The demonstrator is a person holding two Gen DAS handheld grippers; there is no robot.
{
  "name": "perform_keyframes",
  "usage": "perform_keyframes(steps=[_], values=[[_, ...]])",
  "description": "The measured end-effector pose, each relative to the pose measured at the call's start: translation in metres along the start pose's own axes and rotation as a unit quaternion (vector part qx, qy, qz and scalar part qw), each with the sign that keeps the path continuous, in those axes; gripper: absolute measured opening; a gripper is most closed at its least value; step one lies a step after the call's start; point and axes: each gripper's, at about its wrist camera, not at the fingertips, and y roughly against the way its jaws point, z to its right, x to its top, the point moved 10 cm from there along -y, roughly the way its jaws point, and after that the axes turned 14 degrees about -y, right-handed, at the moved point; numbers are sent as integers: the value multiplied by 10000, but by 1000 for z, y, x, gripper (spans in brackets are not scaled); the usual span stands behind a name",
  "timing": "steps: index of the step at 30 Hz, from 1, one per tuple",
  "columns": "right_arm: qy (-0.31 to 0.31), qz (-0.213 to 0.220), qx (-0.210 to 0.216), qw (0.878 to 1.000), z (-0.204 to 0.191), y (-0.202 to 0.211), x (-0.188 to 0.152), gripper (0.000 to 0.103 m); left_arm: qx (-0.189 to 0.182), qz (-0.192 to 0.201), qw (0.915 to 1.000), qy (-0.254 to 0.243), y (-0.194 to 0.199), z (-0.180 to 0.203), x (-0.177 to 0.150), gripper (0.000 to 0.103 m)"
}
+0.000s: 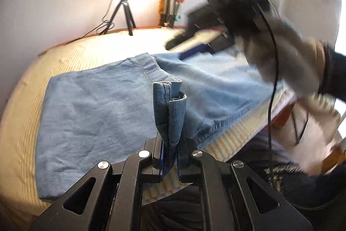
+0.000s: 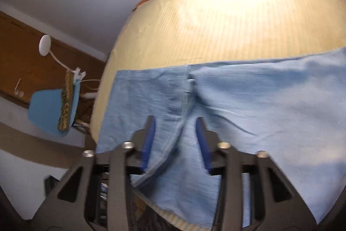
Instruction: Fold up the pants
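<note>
Cream ribbed matting (image 1: 97,49) covers the table, and the pale blue denim pants (image 1: 90,105) lie spread across it, their long axis running side to side along the near edge, with a bit of cloth hanging over that edge. Left gripper (image 1: 169,157) is clamped tight on a doubled hem of the pants, the fold standing up between its pads just above the near edge of the cloth. Right gripper (image 2: 175,144) sits partway open over the pants, blue pads either side of a seam ridge with clear gap to the cloth on both, so I'd call it not gripping yet. From the left view it's a blur, right hand (image 1: 287,66) in a pale glove beyond the pants' far right end. Looks like the right needs to settle on the seam edge directly ahead of it before any fold goes over. Beyond the pants, at the back of the matting, a lamp tripod (image 1: 124,12) and a metal flask (image 1: 169,1) stand well clear; a black cable (image 1: 273,70) dangles by the right hand and could snag.
</note>
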Motion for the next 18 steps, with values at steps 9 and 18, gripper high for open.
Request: perform_keyframes(steps=[9,18], values=[[-611,-493,681,9946,-10,-31,-11,69,116,310,9981,526,19,-26,15,7],[-604,-379,341,9969,-29,-67,-6,23,56,263,9988,407,17,-12,18,7]])
